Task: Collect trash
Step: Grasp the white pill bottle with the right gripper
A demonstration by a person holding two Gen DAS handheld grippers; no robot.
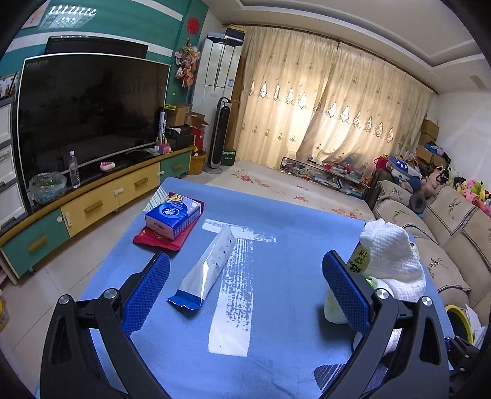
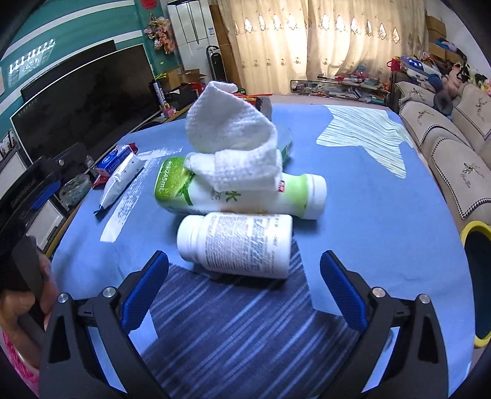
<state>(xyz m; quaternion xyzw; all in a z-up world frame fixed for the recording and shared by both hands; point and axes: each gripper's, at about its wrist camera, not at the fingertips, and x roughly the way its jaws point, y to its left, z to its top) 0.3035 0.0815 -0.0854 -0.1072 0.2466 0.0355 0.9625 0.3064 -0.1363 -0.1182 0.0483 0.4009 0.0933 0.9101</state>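
Nearest the right tool (image 2: pixel 244 282), whose jaws gape empty, lies a white pill bottle (image 2: pixel 236 244) on its side near the surface's (image 2: pixel 383 233) front edge: a reach-in step; next, close squarely across its body. Beyond, a green-labelled bottle (image 2: pixel 242 193) under a crumpled white cloth (image 2: pixel 233 141). Left tool (image 1: pixel 245 288) open, a white-and-blue wrapper (image 1: pixel 208 267) ahead.

stood in a lived-in sitting room, with a big dark television (image 1: pixel 89 122) on a long teal and yellow cabinet (image 1: pixel 92 208) against a teal striped wall (image 1: pixel 138 18). glowed with daylight through cream embroidered curtains (image 1: pixel 322 107), beside a tall white air conditioner (image 1: pixel 218 67). showed pale floor tiles (image 1: pixel 76 261), a flowered rug (image 1: pixel 276 184) and a beige sofa (image 1: pixel 435 245).
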